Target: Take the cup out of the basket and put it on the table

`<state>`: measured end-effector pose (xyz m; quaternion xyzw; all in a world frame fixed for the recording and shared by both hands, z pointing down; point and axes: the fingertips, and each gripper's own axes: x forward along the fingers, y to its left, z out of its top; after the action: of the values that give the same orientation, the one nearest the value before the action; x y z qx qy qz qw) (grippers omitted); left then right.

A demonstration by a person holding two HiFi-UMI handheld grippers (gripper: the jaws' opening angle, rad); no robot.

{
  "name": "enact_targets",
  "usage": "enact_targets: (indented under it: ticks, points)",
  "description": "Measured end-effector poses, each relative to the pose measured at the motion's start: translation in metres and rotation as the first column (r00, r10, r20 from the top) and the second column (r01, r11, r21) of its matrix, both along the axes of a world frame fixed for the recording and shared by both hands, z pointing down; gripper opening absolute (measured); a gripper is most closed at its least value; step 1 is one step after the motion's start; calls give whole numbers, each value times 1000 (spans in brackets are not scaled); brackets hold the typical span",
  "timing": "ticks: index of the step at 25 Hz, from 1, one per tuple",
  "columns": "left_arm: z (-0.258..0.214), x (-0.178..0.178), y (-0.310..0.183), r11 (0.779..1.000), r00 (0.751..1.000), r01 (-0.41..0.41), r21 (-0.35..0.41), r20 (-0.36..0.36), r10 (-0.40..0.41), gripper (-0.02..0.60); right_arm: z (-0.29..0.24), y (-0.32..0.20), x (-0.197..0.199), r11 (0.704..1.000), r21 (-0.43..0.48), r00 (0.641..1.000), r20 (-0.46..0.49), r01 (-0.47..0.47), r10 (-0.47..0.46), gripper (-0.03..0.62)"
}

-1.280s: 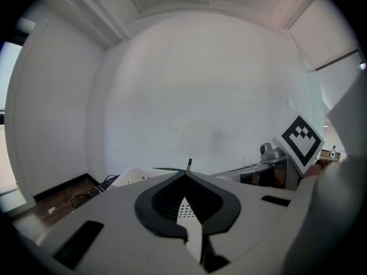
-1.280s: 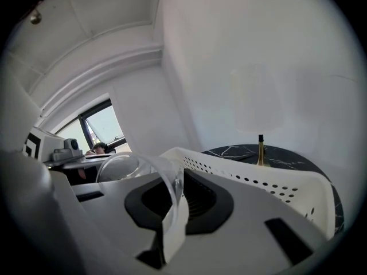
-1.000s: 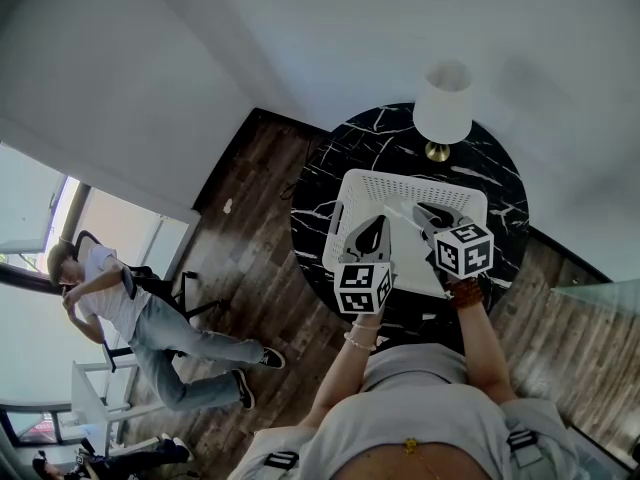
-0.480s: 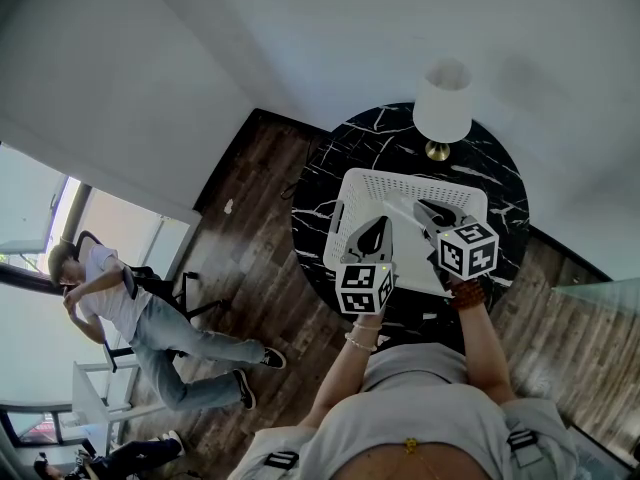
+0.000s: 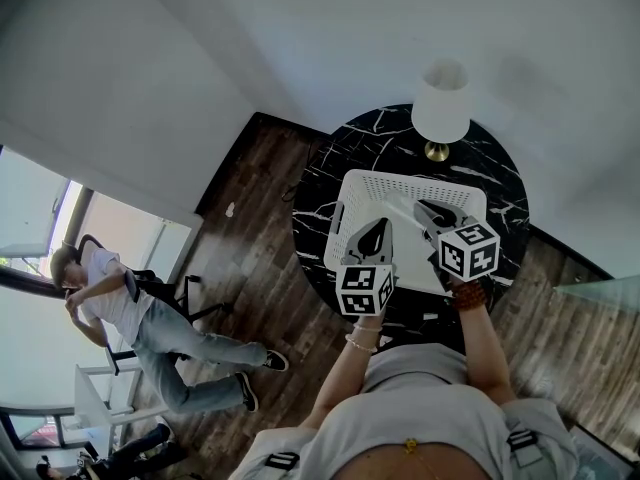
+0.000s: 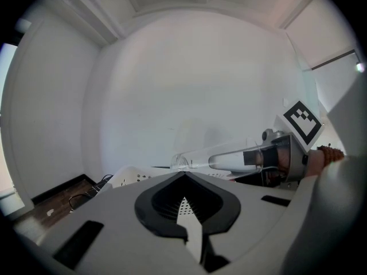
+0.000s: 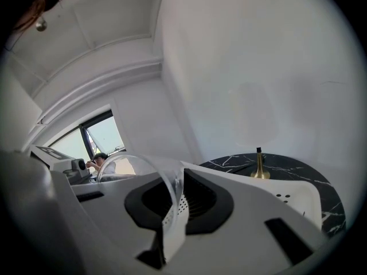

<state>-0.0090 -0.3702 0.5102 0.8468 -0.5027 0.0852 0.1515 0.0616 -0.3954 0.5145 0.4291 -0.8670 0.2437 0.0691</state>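
The right gripper (image 5: 425, 211) held a clear cup (image 7: 150, 179) by its wall just below the rim, one of its fingers (image 7: 212, 202) inside the mouth and the other outside. In the left gripper view the cup lay on its side in that grip, mouth pointing away from the right gripper, raised over the white basket (image 5: 345, 203) and not touching it. The basket sat across the middle of the round black marble worktop (image 5: 500, 183), reaching toward its near edge, with a white-shaded lamp (image 5: 442, 103) at the far edge. The left gripper (image 5: 372, 233) hovered over the basket's near-left part, fingers drawn close together with nothing between them.

The cup looked thin-walled and very light, probably plastic, though glass could not be ruled out. Its smooth, clear wall would be slippery, and a thin wall would flex or crack under a hard squeeze. The hold on the rim seemed sound for lifting, but with only one wall pinched the cup could swing or slide, so a moderate, steady squeeze was wanted. To stand it upright it would need turning mouth-up before touching bare worktop beside the basket
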Motion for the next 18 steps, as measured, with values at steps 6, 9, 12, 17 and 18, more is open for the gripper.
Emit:
enact_targets:
  ticks: [6, 9, 12, 17, 18]
  points:
    - [-1, 0, 2, 1000, 1000, -1, 2, 3, 1, 5, -2, 3, 0, 1000, 6, 1000, 0, 4, -4, 31]
    - [-2, 1, 4, 1000, 1000, -2, 5, 2, 2, 5, -1, 4, 0, 1000, 5, 1000, -5, 6, -6, 31]
    - [-1, 1, 5, 1000, 1000, 0, 4, 2, 0, 5, -1, 4, 0, 1000, 4, 1000, -8, 10, -10, 31]
    - [0, 1, 8, 1000, 1000, 4, 6, 5, -4, 5, 1, 7, 1, 1000, 4, 1000, -13, 13, -13, 31]
    - [-1, 1, 8, 1000, 1000, 4, 7, 6, -4, 5, 1, 7, 1, 1000, 5, 1000, -12, 13, -13, 31]
